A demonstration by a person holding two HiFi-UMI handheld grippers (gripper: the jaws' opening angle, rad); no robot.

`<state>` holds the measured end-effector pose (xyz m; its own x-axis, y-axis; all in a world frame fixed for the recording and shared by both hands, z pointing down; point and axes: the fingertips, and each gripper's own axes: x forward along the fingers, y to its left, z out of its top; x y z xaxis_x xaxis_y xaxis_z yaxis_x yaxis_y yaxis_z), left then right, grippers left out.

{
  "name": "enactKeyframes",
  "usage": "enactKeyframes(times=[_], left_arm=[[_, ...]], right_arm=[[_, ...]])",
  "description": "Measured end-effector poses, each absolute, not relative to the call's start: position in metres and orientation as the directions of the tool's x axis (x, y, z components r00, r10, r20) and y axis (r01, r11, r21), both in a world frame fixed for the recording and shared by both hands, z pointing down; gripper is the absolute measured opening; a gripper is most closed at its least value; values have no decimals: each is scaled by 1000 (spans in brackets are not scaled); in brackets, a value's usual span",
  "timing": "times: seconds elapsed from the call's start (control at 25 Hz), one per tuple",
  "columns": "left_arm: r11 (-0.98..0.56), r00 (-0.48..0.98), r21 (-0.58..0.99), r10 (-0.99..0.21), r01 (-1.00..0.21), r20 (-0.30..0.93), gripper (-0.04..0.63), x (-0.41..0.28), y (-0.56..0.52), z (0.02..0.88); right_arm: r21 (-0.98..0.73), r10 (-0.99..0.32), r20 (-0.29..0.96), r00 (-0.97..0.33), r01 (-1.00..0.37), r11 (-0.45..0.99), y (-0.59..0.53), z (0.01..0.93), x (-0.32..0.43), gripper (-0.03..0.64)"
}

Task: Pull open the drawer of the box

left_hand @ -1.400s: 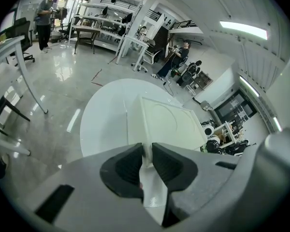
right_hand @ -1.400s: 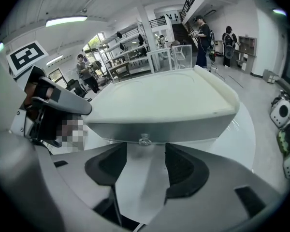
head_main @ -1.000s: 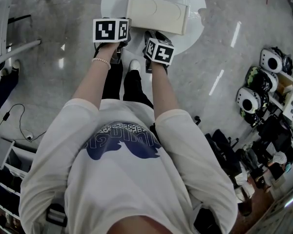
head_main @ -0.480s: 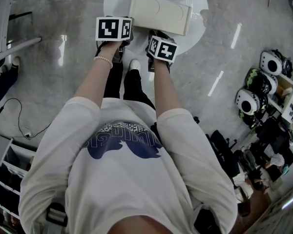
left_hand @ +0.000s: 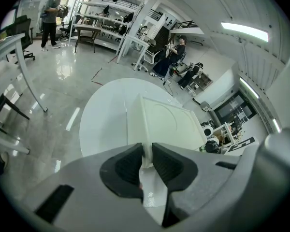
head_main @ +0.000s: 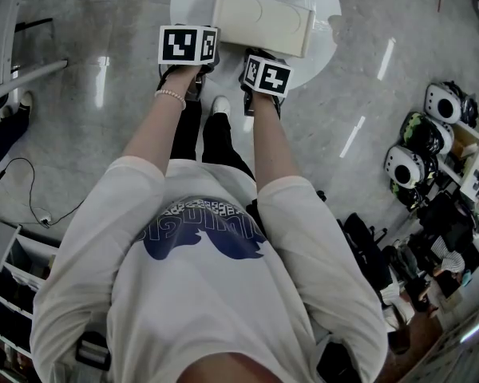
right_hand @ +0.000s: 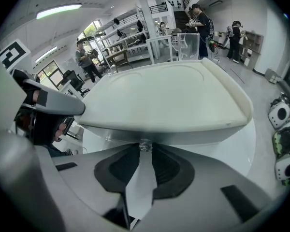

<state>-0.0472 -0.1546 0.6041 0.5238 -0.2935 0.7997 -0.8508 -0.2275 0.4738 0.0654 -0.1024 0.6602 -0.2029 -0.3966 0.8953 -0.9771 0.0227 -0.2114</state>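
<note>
Gripping a corner of the box (head_main: 259, 22) with my left gripper (left_hand: 146, 161), I had just closed the right gripper (right_hand: 144, 154) onto its knob (right_hand: 145, 144). Its long axis ran nine-to-three, knob facing six o'clock.

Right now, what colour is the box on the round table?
Plain cream-white, no pattern; the box shows best in the right gripper view.

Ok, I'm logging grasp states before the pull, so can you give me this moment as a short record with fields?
box: cream box, lying flat on the round white table
left gripper: shut on the box's near corner, bracing it
right gripper: jaws have just been closing, now on the small knob
drawer front: sits under the lid's edge, not yet pulled out
likely next: pull the knob towards the person
</note>
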Motion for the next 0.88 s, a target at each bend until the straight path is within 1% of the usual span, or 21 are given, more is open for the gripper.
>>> enactKeyframes(times=[0.88], left_arm=[[-229,518,467,-292,-854,804,69,-46,-155,605]], right_arm=[[-215,-374,903,-212,-976,33,-101,661,66,69]])
